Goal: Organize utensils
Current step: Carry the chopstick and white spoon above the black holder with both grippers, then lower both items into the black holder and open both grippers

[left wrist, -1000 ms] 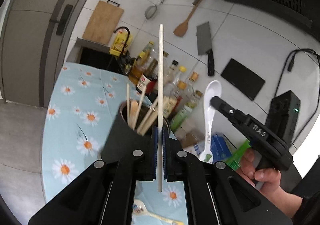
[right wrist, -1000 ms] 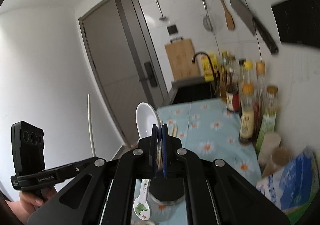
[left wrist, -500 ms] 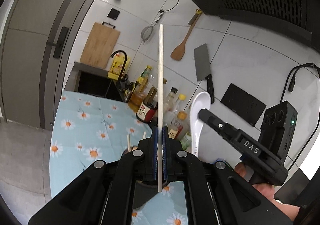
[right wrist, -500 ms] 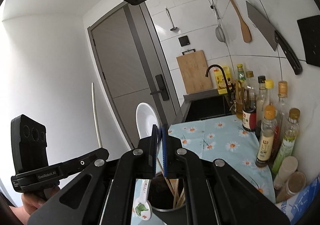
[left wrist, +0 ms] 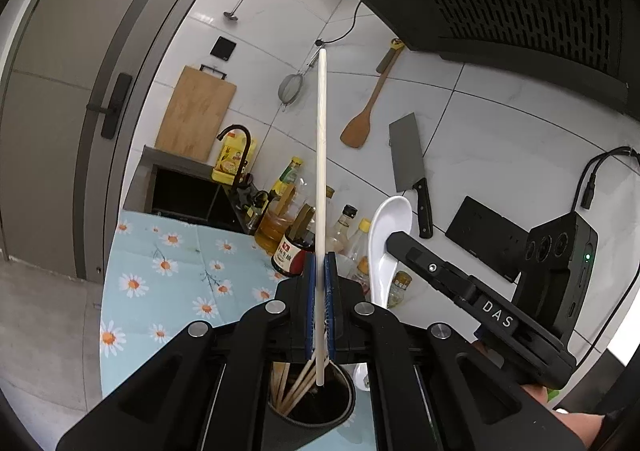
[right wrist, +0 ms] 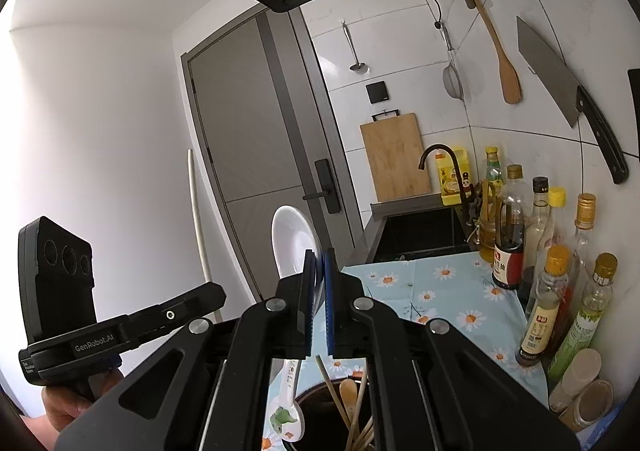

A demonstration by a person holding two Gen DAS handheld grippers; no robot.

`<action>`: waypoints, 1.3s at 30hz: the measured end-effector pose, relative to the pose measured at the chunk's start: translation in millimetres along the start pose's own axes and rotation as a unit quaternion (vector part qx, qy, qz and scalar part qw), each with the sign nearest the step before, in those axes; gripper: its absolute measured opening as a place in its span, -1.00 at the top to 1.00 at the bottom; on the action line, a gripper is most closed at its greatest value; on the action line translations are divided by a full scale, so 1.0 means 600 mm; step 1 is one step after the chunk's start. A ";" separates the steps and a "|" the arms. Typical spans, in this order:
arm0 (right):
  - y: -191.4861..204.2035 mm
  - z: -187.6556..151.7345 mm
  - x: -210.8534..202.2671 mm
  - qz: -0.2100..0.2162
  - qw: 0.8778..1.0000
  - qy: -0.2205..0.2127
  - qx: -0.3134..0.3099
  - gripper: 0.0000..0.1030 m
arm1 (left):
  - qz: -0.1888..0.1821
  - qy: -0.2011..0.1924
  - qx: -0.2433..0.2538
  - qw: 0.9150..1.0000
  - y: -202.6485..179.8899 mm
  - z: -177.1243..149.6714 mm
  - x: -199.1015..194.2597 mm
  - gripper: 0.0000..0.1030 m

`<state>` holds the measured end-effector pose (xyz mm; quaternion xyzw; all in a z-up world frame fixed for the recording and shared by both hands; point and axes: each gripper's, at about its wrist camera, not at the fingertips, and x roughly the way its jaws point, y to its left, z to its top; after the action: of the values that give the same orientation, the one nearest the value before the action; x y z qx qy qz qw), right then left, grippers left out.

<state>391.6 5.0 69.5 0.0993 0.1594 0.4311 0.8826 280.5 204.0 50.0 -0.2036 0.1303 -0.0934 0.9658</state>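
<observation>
Left gripper [left wrist: 320, 305] is clamped on a white chopstick [left wrist: 321, 187] — it stands near upright between my blue pads [left wrist: 308, 303], long end up toward the wall tiles, lower tip hanging just above the mouth of the dark utensil holder [left wrist: 312, 407]. The holder sits on the daisy-print tablecloth [left wrist: 160, 271] and has several wooden chopsticks [left wrist: 294, 387] leaning inside. Right gripper [right wrist: 318, 303] is closed on a white ceramic spoon [right wrist: 294, 243]: bowl end up above the jaws, handle end with a green frog print hanging below them, beside the holder rim [right wrist: 316, 391]. From the right wrist view the holder is directly under my fingers, with wooden chopsticks and a wooden spoon handle visible in it. Both grippers are side by side over the holder — each shows in the other's camera. Bottles [right wrist: 508, 247] line the wall edge of the table; cleaver [left wrist: 408, 159], wooden spatula [left wrist: 362, 119] and strainer [left wrist: 290, 89] hang on the tiles, cutting board [left wrist: 196, 113] leans behind the sink.
</observation>
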 end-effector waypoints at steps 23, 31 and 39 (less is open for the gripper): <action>-0.059 -0.061 0.040 -0.037 0.998 -0.002 0.044 0.90 | 0.025 0.027 0.018 0.999 0.025 -0.074 0.069 0.93; -0.072 -0.115 0.053 -0.045 0.997 0.026 0.048 0.89 | 0.023 0.021 0.022 0.999 0.014 -0.127 0.070 0.93; -0.076 -0.124 0.044 -0.042 0.997 0.033 0.055 0.44 | 0.057 0.038 0.041 0.997 0.007 -0.154 0.073 0.67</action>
<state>412.8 0.7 -19.2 0.1266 0.2161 0.3870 0.8874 295.7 163.5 -42.4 -0.1520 0.1740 -0.0510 0.9716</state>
